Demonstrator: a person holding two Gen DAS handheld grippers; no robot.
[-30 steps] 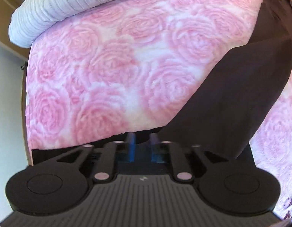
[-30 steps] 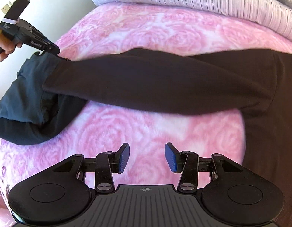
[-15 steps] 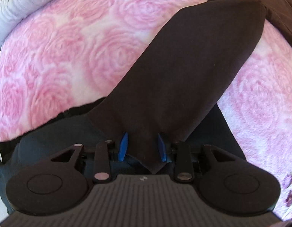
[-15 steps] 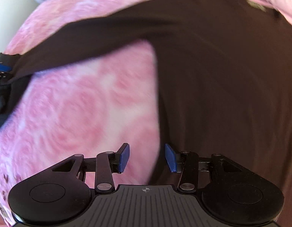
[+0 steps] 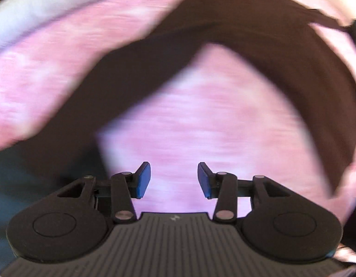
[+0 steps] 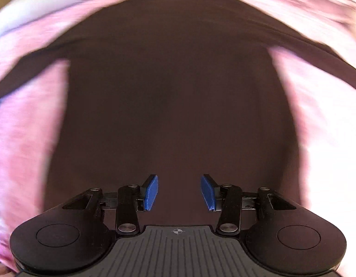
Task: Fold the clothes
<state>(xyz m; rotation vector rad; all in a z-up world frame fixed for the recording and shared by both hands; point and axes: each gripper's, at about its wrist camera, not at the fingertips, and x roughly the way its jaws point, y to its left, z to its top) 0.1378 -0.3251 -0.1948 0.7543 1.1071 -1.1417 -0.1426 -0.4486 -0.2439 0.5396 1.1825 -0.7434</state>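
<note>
Since the earlier frames, both grippers have travelled across the bed. The sleeve end that sat between the left gripper's pads half a second ago is out of them, and the right wrist view now faces the shirt body instead of its side edge.

Left gripper (image 5: 174, 180): jaws opening, with nothing between the blue pads (image 5: 143, 180); only the pink floral bedspread (image 5: 201, 124) shows in the gap. The dark brown long-sleeved shirt (image 5: 235, 23) lies flat on the bedspread, collar toward the far edge of the bed. One sleeve (image 5: 104, 92) runs diagonally toward the near left corner of the view.

Right gripper (image 6: 179, 192): jaws parted and empty, positioned over the shirt body (image 6: 173, 97), near its lower part. Bedspread (image 6: 23, 124) shows on both sides of the shirt. Both views are motion-blurred.
</note>
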